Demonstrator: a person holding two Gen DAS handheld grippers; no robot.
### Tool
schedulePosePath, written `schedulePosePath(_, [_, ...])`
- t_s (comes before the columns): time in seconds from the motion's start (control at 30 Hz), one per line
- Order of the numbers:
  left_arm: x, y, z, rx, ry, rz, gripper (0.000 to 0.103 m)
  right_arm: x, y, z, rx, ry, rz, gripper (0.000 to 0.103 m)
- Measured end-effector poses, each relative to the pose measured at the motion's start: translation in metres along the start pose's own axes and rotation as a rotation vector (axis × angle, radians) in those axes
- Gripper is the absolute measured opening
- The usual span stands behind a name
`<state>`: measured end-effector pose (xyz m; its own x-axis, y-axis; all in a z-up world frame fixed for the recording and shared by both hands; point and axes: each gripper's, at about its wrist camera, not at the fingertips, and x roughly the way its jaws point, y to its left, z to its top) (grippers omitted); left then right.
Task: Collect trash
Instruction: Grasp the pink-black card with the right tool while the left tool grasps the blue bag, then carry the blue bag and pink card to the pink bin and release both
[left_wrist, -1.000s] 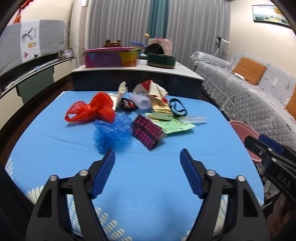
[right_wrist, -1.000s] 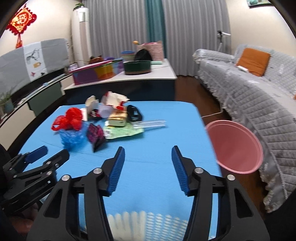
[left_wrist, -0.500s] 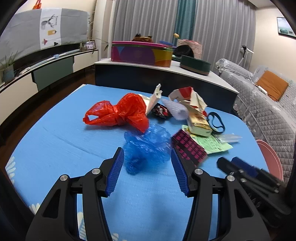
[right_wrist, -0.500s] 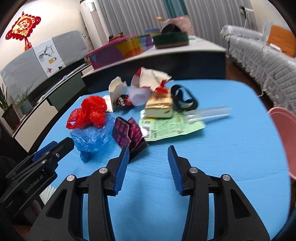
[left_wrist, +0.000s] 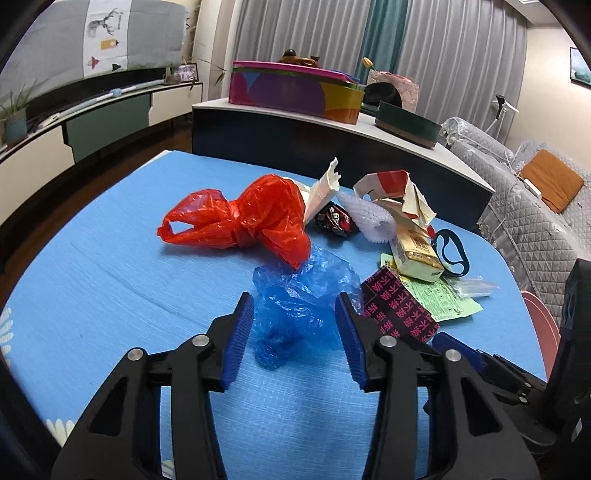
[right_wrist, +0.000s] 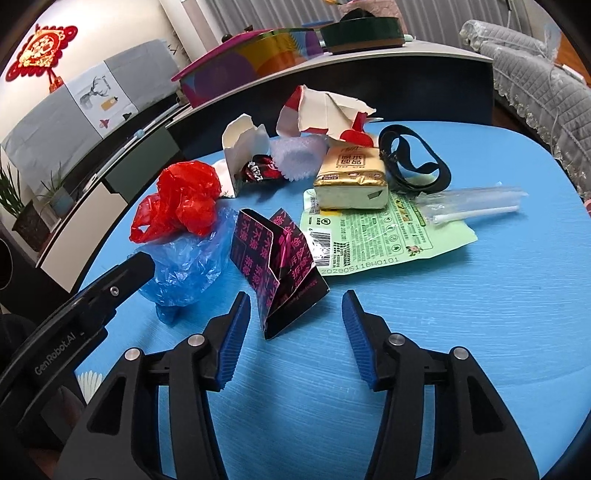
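Your left gripper (left_wrist: 294, 332) has the crumpled blue bag (left_wrist: 303, 295) lying between its jaws, which are closing but not yet pressing. Your right gripper (right_wrist: 293, 332), jaws opening and empty, points at the black-and-pink carton (right_wrist: 279, 266) just ahead on the blue counter (right_wrist: 480, 314). The green wrapper (right_wrist: 373, 236) reads "20280511BW0101".
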<state>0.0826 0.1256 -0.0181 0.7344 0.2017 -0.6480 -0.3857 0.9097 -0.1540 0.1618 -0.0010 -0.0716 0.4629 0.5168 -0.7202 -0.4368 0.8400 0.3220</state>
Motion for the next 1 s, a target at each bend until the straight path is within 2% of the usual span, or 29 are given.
schedulePosePath(0.07, [0.001, 0.000, 0.000, 0.000, 0.010, -0.006, 0.033, 0.001, 0.001, 0.001, -0.005, 0.000, 0.002, 0.052])
schedulePosePath(0.13, [0.003, -0.001, -0.001, 0.004, 0.023, -0.016, 0.021, 0.002, 0.003, 0.001, -0.011, 0.002, 0.006, 0.046])
schedulePosePath(0.2, [0.003, -0.002, -0.002, 0.013, 0.028, -0.017, 0.014, 0.001, 0.003, 0.001, -0.020, 0.002, 0.009, 0.034])
schedulePosePath(0.3, [0.001, -0.003, -0.002, 0.022, 0.028, -0.015, 0.006, -0.001, 0.006, 0.002, -0.036, -0.011, 0.011, 0.022])
schedulePosePath(0.33, [0.002, -0.003, -0.001, 0.024, 0.030, -0.014, 0.003, -0.002, 0.007, 0.002, -0.042, -0.016, 0.011, 0.022])
schedulePosePath(0.57, [-0.010, -0.006, 0.002, 0.044, 0.002, -0.027, 0.001, -0.017, 0.011, 0.003, -0.076, -0.068, 0.000, 0.007])
schedulePosePath(1.0, [-0.041, -0.019, 0.000, 0.096, -0.059, -0.074, 0.001, -0.070, 0.010, 0.001, -0.111, -0.194, -0.130, 0.005])
